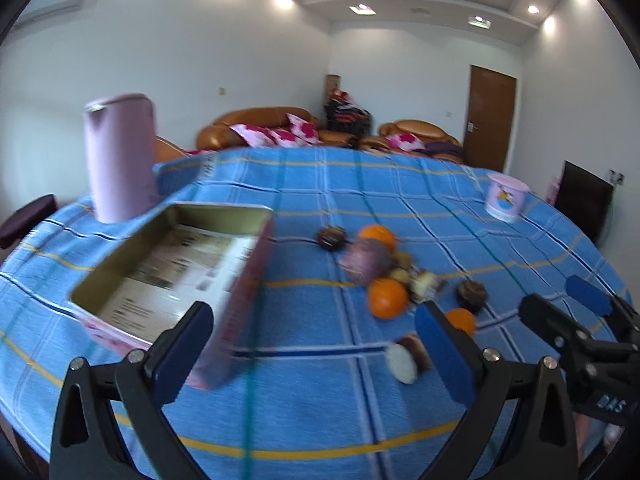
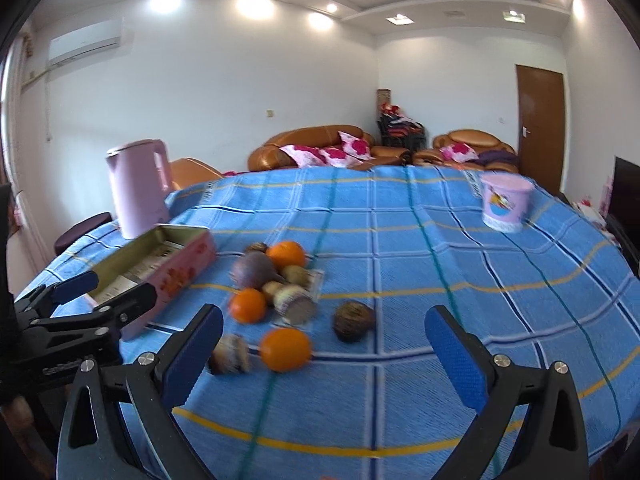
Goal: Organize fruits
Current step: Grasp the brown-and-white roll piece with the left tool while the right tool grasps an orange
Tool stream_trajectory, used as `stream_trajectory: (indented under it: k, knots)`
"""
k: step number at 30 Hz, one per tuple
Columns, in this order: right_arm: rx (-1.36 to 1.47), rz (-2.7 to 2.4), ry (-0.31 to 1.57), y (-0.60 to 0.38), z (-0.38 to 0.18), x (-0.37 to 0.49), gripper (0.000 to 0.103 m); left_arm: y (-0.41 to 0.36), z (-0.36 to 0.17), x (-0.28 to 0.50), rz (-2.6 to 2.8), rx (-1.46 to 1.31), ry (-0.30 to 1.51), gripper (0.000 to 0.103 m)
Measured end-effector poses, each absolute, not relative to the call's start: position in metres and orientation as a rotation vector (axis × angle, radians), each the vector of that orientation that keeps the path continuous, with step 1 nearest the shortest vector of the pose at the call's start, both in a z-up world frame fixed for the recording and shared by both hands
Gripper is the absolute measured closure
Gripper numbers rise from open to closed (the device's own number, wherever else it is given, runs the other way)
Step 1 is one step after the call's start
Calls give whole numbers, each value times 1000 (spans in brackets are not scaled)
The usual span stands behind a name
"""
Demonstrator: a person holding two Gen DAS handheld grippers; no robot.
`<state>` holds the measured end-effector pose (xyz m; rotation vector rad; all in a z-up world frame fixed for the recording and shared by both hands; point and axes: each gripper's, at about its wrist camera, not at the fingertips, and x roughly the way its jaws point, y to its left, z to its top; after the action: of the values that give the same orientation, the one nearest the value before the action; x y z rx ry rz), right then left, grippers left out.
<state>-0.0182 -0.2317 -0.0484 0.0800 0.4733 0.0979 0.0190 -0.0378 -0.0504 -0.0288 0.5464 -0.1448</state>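
Presently, both grippers — left gripper (image 1: 314,354) and right gripper (image 2: 324,354) — hover with fingers apart, holding nothing. The fruits (image 2: 280,292) lie clustered mid-table on the blue checked cloth (image 2: 420,264), just beside the open pink tin (image 2: 160,268) near the left edge.

Both grippers have black frames, silver screws and blue-padded fingers (image 2: 192,354).

walls white | ceiling spotlights (image 2: 256,4) lit | tan leather sofa (image 2: 316,146) far wall | brown door (image 2: 540,128) right
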Motion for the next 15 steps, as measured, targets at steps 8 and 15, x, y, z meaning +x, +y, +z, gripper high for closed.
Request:
stream_trajectory:
  k: [8, 15]
  knots:
    - [128, 60, 500, -258, -63, -11, 1, -70, -71, 29, -239, -13, 624, 16]
    - [132, 64, 504, -259, -67, -9, 1, -82, -79, 30, -287, -1, 655, 23]
